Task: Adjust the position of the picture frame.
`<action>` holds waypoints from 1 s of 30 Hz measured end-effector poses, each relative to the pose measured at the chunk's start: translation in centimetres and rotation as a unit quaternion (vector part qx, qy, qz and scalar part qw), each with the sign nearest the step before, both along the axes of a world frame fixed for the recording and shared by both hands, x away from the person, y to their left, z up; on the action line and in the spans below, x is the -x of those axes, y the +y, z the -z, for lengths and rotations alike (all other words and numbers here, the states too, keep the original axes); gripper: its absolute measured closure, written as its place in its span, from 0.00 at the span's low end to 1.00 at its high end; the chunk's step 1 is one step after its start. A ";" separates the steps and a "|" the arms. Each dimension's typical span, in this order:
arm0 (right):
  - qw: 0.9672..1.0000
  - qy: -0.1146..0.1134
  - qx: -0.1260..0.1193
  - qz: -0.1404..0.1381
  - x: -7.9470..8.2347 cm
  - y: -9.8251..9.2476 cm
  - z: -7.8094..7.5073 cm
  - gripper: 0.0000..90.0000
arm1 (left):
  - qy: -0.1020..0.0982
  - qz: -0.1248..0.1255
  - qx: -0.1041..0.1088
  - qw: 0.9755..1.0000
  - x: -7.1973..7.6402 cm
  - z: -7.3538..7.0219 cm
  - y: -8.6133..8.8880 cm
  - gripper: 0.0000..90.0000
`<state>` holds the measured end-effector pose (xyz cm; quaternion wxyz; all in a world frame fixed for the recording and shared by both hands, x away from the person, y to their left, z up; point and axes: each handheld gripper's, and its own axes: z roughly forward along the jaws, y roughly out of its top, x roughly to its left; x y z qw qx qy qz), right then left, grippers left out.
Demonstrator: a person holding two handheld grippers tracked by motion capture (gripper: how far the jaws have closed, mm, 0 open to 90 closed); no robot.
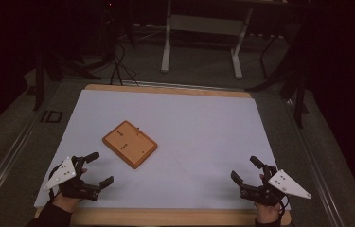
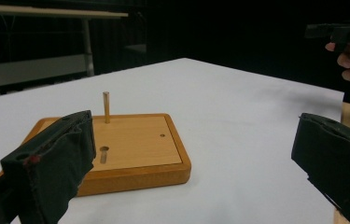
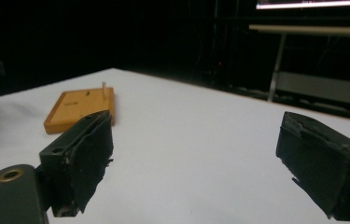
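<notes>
A flat wooden board point(image 1: 129, 144) lies on the white table top point(image 1: 199, 127), left of centre, turned at an angle. One short wooden peg point(image 2: 106, 107) stands upright in it near a far corner, and small holes show in its face point(image 2: 103, 154). My left gripper point(image 1: 100, 168) rests near the front left edge, jaws wide open and empty, the board just beyond them point(image 2: 135, 149). My right gripper point(image 1: 245, 169) sits near the front right edge, also open and empty. From it the board point(image 3: 80, 108) lies far off to the left.
The table's wooden rim point(image 1: 175, 216) runs along the front edge under both hands. Beyond the far edge stand a white table frame point(image 1: 201, 35), dark stands and cables point(image 1: 118, 61) on the floor. The surroundings are dark.
</notes>
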<state>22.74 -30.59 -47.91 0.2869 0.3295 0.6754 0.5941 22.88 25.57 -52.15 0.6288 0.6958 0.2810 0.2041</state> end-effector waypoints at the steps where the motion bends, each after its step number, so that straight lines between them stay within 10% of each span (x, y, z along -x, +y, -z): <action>1: 1.000 -0.006 0.010 0.013 -0.1 0.2 -0.1 0.12 | 0.002 -0.002 -0.007 1.000 0.0 0.0 0.0 0.00; 10: 1.000 -0.006 0.026 0.016 -0.6 0.7 -0.4 0.11 | 0.045 0.013 0.020 0.999 0.1 -0.6 0.3 0.00; 30: 1.000 -0.012 0.012 0.013 -0.8 1.6 -0.8 0.11 | 0.019 -0.001 -0.044 0.999 -6.1 -3.4 -0.7 0.06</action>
